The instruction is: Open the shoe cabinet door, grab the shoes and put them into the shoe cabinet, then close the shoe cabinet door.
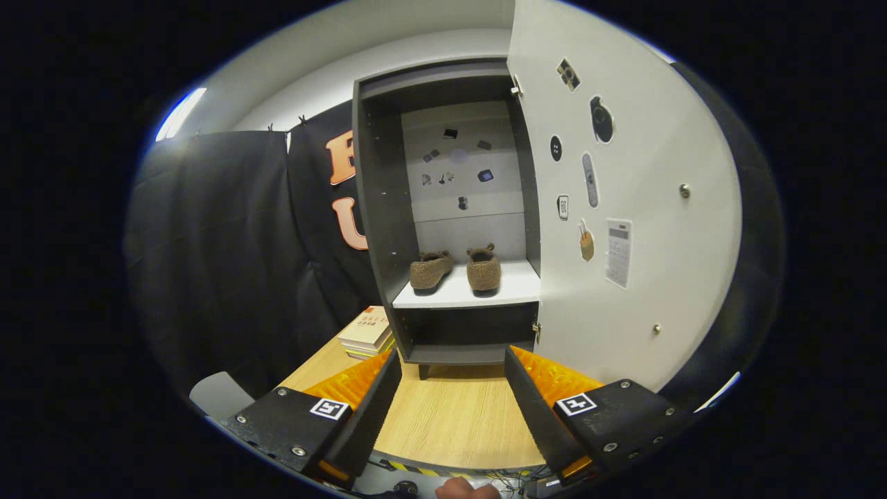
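- On the white shelf inside the shoe cabinet, far beyond the fingers, the two brown shoes sit side by side.
- The cabinet door stands swung open to the right.
- The gripper hovers over the wooden table, jaws spread wide, holding nothing.
- Books lie stacked left of the cabinet's base.
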`<state>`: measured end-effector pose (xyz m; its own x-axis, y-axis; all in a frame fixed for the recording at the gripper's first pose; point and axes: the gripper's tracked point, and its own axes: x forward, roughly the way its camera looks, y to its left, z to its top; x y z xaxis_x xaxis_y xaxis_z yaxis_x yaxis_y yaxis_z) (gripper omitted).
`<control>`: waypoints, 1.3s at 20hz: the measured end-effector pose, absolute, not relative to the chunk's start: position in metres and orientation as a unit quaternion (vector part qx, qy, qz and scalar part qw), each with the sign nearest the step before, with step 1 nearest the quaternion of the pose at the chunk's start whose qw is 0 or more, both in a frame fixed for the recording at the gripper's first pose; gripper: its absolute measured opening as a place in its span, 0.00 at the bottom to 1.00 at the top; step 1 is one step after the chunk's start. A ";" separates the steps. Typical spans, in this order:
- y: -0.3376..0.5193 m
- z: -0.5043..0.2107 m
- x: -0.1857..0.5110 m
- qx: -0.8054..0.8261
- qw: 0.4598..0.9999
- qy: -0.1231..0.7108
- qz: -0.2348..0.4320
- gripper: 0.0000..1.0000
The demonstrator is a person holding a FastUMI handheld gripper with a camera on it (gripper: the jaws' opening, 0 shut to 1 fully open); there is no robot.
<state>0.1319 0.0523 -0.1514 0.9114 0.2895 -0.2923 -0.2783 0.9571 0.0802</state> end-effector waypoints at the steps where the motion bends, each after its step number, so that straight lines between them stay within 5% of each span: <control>1: 0.046 -0.148 0.124 0.014 0.977 0.146 0.153 0.94; 11: -0.029 -0.108 0.078 0.046 0.979 0.086 0.181 0.93; 26: -0.145 -0.079 0.154 0.040 0.991 0.051 0.117 0.94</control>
<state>0.1543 -0.1451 -0.0794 0.9675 0.2358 -0.0911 -0.2276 0.9694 0.0915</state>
